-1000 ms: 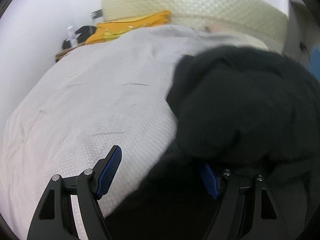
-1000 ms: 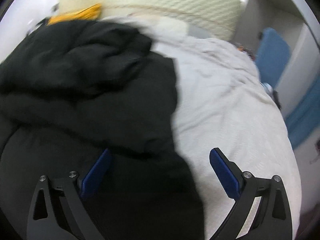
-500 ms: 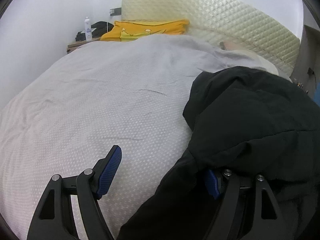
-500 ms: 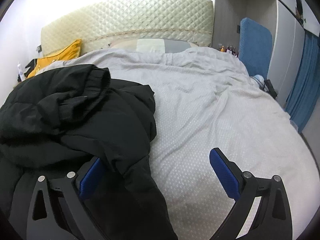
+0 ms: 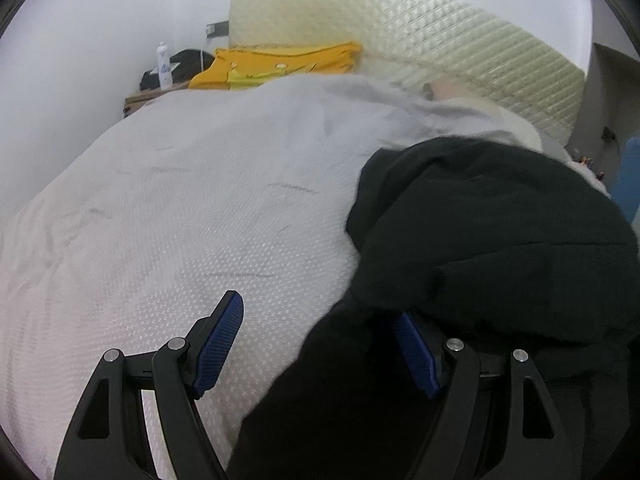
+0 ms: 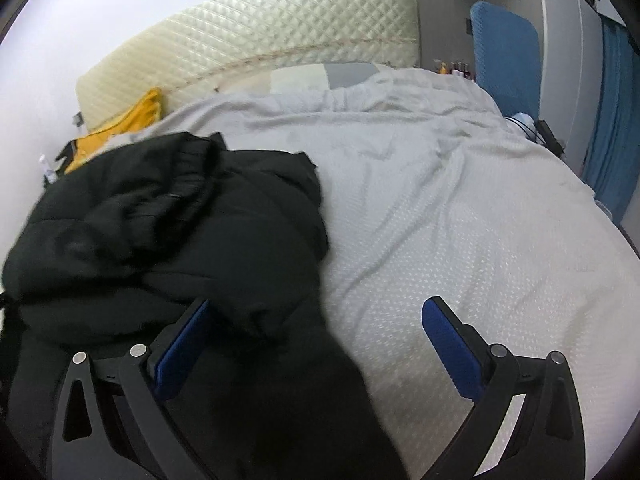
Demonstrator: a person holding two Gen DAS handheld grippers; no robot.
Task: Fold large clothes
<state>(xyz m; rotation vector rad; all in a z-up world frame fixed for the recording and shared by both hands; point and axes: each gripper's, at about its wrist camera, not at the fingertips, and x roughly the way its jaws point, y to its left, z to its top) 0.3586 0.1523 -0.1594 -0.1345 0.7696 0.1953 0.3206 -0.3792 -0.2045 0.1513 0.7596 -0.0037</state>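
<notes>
While the black jacket (image 6: pixel 168 220) lies crumpled in a heap on the pale grey bedspread (image 6: pixel 460 220), both grippers hang over its near edge with their jaws spread wide and nothing pinched between the blue pads. In the left wrist view the left gripper (image 5: pixel 320 344) straddles the border of the garment: its left finger (image 5: pixel 218 340) stands over bare bedspread (image 5: pixel 180 208), while the right finger (image 5: pixel 416 354) is partly tucked under a fold of the jacket (image 5: pixel 500 240), which fills the right side of that picture. In the right wrist view the right gripper (image 6: pixel 320 344) mirrors this, its left finger (image 6: pixel 180 352) against the dark cloth and its right finger (image 6: pixel 452 344) over open bedding; a strip of the jacket runs down between the two fingers toward the camera. Whether either pad presses on the cloth cannot be told. Beyond the bed stands a quilted cream headboard (image 6: pixel 260 36), with a yellow cushion (image 5: pixel 280 64) near it and a blue chair (image 6: pixel 504 60) at the far right.
</notes>
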